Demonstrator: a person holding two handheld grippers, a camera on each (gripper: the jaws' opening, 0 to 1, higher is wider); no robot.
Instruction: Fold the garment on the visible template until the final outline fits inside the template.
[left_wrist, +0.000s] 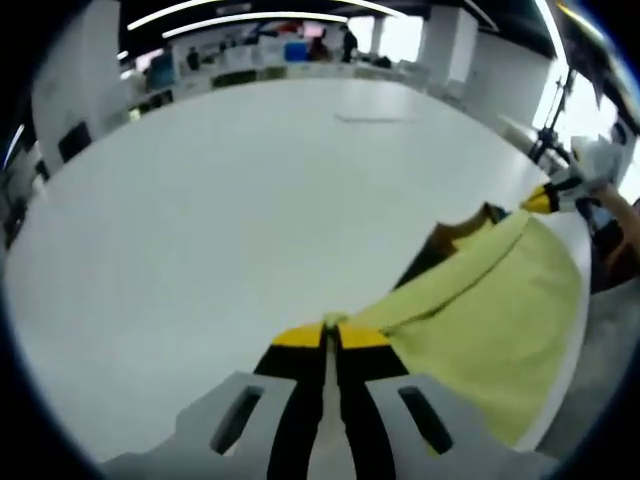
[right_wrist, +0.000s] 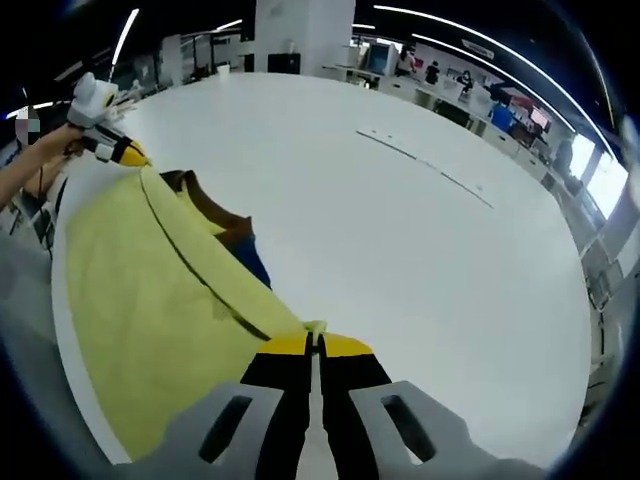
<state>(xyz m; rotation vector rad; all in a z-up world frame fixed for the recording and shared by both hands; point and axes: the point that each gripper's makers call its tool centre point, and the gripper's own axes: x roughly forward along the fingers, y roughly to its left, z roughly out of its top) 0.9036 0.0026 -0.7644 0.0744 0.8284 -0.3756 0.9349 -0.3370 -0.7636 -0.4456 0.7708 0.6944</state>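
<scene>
Both grippers are pinching the pale yellow fabric garment (left_wrist: 490, 310) along one edge and holding it stretched between them above the big white table (left_wrist: 220, 220). In the left gripper view the left gripper (left_wrist: 327, 335), black jaws with yellow tips, is clamped together on a corner of the cloth at 6 o'clock, and the garment runs off toward 3 o'clock, where the right gripper (left_wrist: 545, 197) shows small, a person's hand behind it. In the right gripper view the right gripper (right_wrist: 313, 343) is likewise closed on a bit of yellow cloth at 6 o'clock, and the cloth spreads toward 9 to 10 o'clock, ending at the left gripper (right_wrist: 120, 150) near 10 o'clock. A brown and dark blue layer (right_wrist: 235, 240) peeks out past the far side of the yellow edge in the middle; whether it is lining, another part of the garment or something under it, cannot tell. No template outline can be made out; thin marks (right_wrist: 425, 165) on the table far side are too faint to read. Judgement: early to mid fold, the edge is lifted and taut but nothing looks laid down as a finished fold. Left to do: carry the edge over, set it down, flatten, check the fit against the template.
</scene>
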